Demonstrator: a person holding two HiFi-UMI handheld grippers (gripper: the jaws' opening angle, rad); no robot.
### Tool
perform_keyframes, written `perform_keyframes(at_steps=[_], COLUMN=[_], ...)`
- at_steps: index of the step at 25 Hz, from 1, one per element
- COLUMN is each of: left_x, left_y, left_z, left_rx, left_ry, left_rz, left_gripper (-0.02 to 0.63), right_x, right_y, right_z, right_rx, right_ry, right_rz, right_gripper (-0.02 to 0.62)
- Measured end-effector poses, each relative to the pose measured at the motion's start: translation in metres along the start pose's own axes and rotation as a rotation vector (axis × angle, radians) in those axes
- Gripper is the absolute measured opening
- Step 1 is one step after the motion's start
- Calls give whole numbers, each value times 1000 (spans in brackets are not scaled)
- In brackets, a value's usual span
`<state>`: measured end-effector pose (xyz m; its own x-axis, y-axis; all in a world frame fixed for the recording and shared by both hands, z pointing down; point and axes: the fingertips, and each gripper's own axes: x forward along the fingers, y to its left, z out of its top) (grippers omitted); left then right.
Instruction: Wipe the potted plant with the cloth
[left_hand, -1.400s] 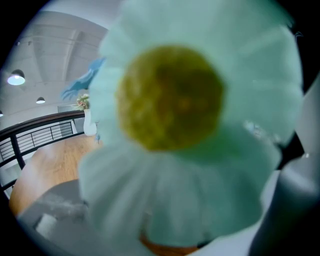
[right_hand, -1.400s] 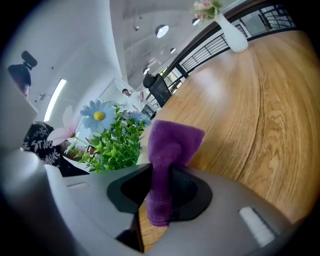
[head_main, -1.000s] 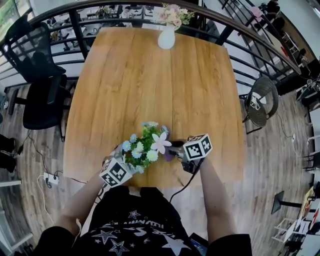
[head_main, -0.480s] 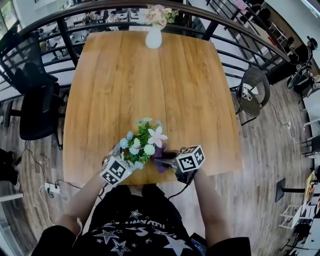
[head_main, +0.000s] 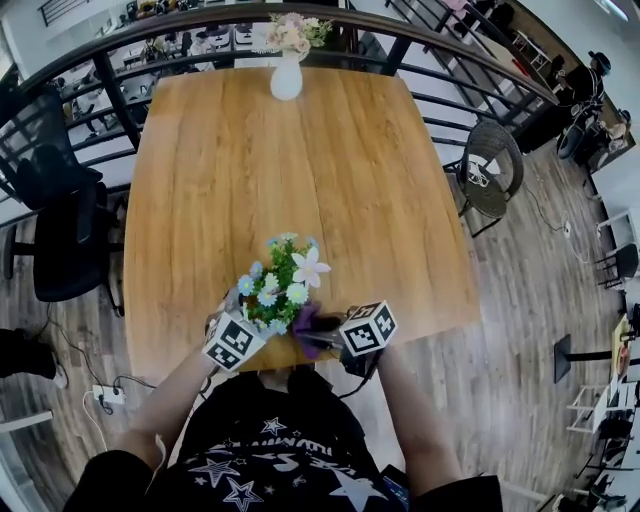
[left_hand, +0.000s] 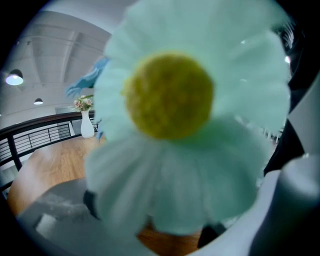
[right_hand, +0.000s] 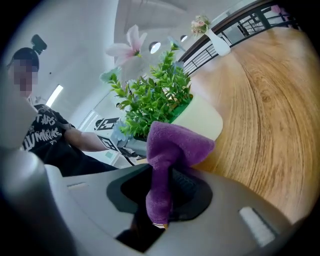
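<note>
Your right gripper (right_hand: 162, 200) is clenched on the purple cloth (right_hand: 175, 142), whose loose fold sticks out ahead of the jaws at the cream pot (right_hand: 202, 117); whether it touches the wall is unclear. The potted plant (head_main: 280, 290) stands near the near edge of the table (head_main: 300, 160), between your two grippers. Your left gripper (head_main: 228, 318), at the plant's near left, is spread wide and grips nothing, with one pale bloom (left_hand: 190, 125) filling its view. You look to be at the wiping step. Next, press the fold onto the pot and sweep, lightly enough not to shove it off the edge.
</note>
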<state>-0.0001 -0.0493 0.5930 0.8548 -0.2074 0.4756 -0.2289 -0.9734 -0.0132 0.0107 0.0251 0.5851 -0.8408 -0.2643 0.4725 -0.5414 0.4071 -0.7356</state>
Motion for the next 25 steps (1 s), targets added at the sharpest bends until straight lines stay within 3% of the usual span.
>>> perform_keyframes(at_steps=[11, 18, 25], left_x=[-8, -20, -41], left_y=[4, -3, 5], left_z=[15, 12, -1], left_rx=[4, -20, -54], left_ry=[-41, -53, -52], left_rz=[-13, -62, -6], left_gripper=[448, 476, 476], right_x=[-14, -25, -53], right_y=[12, 19, 23], right_z=[-9, -12, 1], right_rx=[30, 49, 0], right_ry=[-102, -250, -453], right_rz=[-135, -270, -469], right_gripper=[97, 97, 98])
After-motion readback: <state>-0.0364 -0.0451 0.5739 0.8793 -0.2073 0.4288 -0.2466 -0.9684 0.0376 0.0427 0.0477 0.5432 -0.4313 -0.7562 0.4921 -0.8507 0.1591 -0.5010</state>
